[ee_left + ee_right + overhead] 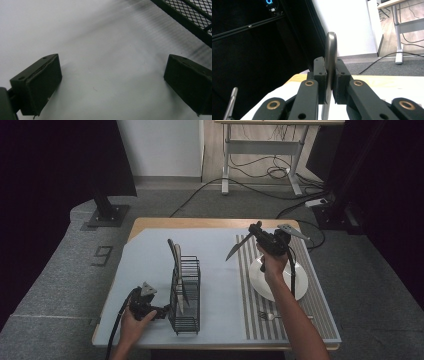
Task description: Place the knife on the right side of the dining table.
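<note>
My right gripper [256, 229] is raised above the table and shut on a metal knife [239, 245], whose blade slants down to the left. In the right gripper view the jaws [330, 75] clamp the knife's handle [330, 50], which stands upright between them. A black wire cutlery rack [185, 290] stands mid-table with two utensils [176, 262] upright in it. My left gripper [164, 310] rests low at the rack's near left corner. It is open [112, 82] over the pale mat with nothing between its jaws, and the rack's mesh edge [190, 17] lies just beyond.
A white plate [260, 277] sits on a striped placemat [310, 305] at the right, under my right forearm, with a fork [267, 315] in front of it. Behind the table are a black stand base [105, 215], a desk frame [260, 150] and floor cables [260, 187].
</note>
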